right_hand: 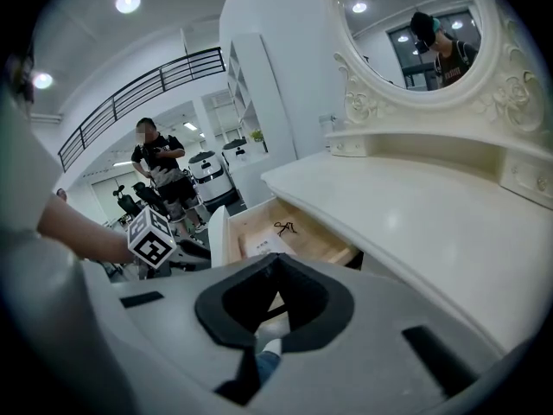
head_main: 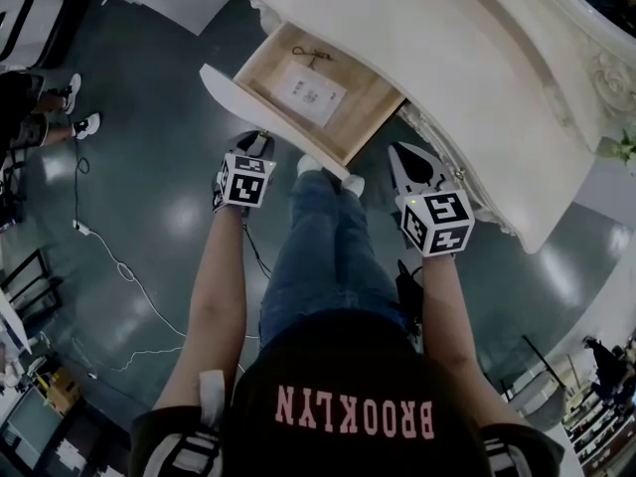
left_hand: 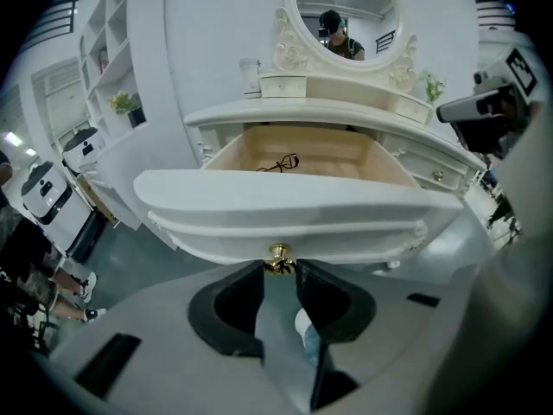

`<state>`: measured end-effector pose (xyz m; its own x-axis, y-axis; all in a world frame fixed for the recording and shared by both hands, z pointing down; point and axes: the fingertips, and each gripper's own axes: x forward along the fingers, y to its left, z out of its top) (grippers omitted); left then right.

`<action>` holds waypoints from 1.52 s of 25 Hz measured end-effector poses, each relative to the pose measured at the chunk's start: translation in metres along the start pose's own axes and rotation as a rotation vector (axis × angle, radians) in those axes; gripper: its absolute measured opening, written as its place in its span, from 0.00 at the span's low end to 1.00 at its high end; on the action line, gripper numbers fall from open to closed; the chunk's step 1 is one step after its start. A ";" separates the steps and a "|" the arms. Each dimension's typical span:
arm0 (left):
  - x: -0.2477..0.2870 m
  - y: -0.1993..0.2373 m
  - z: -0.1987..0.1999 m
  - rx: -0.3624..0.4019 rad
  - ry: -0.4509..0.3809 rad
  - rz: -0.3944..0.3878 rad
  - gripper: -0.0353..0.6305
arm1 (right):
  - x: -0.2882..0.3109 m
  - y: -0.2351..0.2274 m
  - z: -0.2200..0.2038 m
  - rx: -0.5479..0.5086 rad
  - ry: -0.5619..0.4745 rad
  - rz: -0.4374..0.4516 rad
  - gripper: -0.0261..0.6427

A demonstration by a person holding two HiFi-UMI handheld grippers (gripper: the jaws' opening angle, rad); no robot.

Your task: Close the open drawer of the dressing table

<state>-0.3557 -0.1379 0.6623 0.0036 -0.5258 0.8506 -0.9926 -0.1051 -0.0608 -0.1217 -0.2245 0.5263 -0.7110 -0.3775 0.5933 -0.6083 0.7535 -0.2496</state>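
The white dressing table [head_main: 467, 58] has its wooden drawer [head_main: 298, 82] pulled out towards me. A paper sheet [head_main: 310, 93] and a small black item [head_main: 316, 56] lie inside. In the left gripper view the drawer front [left_hand: 285, 206] fills the middle, with its gold knob [left_hand: 278, 254] at the lower edge. My left gripper [left_hand: 280, 268] has its black tips on either side of the knob, closed against it. It shows at the drawer's front corner [head_main: 253, 145] in the head view. My right gripper [head_main: 407, 157] hangs shut and empty beside the drawer's right side, tips together [right_hand: 276, 259].
My legs and white shoes [head_main: 328, 172] stand just under the drawer front. A white cable [head_main: 119, 266] trails over the dark floor at left, near another person's feet [head_main: 79, 117]. A person [right_hand: 160, 167] stands further back. A round mirror [left_hand: 346, 15] tops the table.
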 end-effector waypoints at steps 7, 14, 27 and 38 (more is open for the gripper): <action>0.003 0.002 0.005 0.009 -0.012 -0.022 0.22 | -0.003 0.008 0.010 -0.023 -0.011 -0.014 0.03; 0.016 -0.004 0.026 0.035 -0.019 -0.047 0.22 | -0.010 -0.011 0.023 -0.006 -0.030 -0.060 0.03; 0.033 -0.012 0.058 0.065 -0.005 -0.079 0.22 | -0.013 -0.029 0.032 0.025 -0.047 -0.114 0.03; 0.045 -0.018 0.081 0.094 -0.003 -0.100 0.22 | -0.024 -0.049 0.040 0.045 -0.065 -0.170 0.03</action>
<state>-0.3282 -0.2279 0.6597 0.1025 -0.5116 0.8531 -0.9716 -0.2353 -0.0245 -0.0892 -0.2744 0.4936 -0.6171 -0.5322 0.5796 -0.7357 0.6516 -0.1850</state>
